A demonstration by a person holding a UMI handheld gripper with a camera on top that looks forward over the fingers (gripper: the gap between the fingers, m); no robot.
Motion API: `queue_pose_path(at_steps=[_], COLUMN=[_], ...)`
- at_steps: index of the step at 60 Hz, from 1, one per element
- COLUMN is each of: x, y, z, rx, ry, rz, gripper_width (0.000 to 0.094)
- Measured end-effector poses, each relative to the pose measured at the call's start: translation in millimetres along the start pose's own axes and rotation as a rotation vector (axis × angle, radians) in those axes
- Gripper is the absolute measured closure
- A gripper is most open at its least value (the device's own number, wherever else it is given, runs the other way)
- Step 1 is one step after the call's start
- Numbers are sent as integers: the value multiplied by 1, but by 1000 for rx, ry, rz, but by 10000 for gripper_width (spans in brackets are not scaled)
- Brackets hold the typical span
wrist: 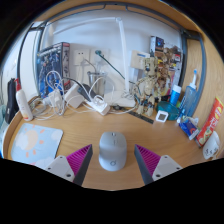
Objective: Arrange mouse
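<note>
A light grey computer mouse [113,150] lies on the wooden desk [140,128], just ahead of my fingers and partly between their tips, with a gap at each side. My gripper [113,158] is open, its pink pads [78,158] to the left and right of the mouse. A pale blue mouse mat [35,143] lies to the left of the mouse, beyond my left finger.
Behind the mouse are white chargers and tangled cables [88,100], a white bottle with a red cap [22,103], a white panel [95,65], a wooden model [152,75], a blue bottle [176,100] and a tube [208,122] at the right.
</note>
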State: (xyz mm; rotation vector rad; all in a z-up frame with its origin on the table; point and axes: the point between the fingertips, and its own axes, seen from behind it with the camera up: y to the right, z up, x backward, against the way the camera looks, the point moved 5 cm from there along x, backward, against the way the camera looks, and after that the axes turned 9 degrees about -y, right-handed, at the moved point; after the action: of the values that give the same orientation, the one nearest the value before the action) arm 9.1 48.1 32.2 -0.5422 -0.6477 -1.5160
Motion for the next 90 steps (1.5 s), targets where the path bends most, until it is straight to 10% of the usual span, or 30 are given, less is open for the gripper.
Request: queue_pose_path(at_steps=[10, 17, 32, 43, 71, 90], x=[-25, -29, -27, -13, 162, 104], y=[2, 1, 0, 7, -116, -254], z=[11, 10, 10, 28, 194, 105], rx=[-38, -88, -84, -143, -132, -67], ry=[-19, -26, -102, -143, 168, -18], rz=[2, 13, 24, 38, 93, 178], gripper_width=[125, 424, 630, 633, 632, 633])
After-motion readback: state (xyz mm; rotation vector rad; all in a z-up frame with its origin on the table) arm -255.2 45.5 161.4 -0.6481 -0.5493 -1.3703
